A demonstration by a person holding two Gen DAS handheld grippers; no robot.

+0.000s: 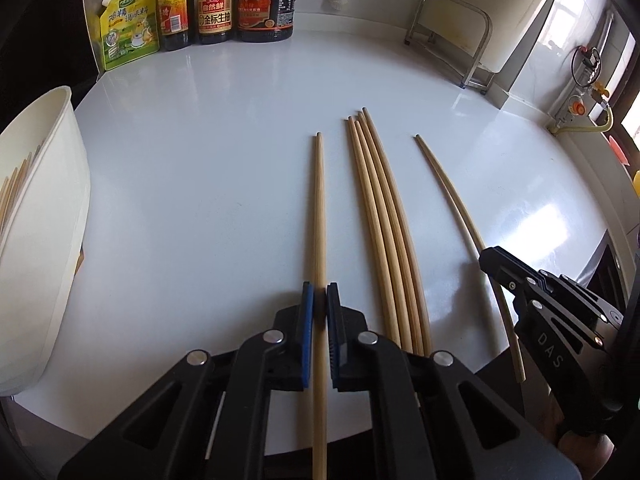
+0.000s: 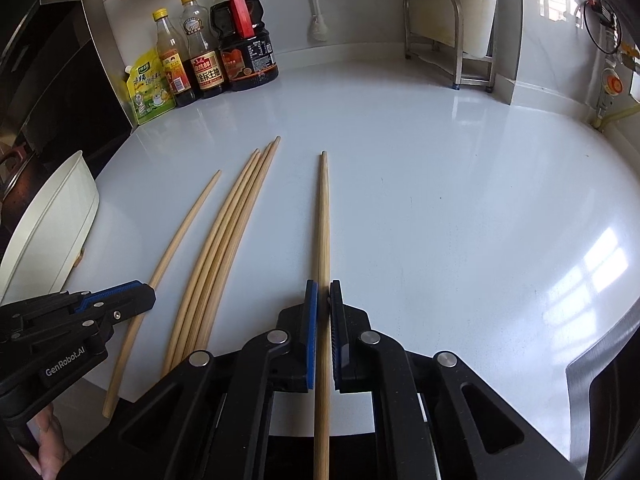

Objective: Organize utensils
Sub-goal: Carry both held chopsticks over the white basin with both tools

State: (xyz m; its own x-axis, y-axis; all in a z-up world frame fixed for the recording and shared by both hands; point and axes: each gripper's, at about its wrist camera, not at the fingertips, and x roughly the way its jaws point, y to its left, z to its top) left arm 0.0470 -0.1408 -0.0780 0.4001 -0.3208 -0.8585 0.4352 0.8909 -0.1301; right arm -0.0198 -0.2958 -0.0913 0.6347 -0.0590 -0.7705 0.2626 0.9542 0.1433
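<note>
The left hand-held gripper (image 1: 320,300) is clamped on one chopstick pair (image 1: 319,208), and the right hand-held gripper (image 2: 324,300) is clamped on another pair of chopsticks (image 2: 325,216). Between them a bundle of chopsticks (image 1: 380,216) lies on the white counter (image 1: 200,160). A white holder (image 1: 44,208) stands left, sauce bottles (image 1: 216,8) far behind.

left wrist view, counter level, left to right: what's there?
white container → chopstick in the left gripper → loose chopstick bundle → single chopstick → right gripper
</note>
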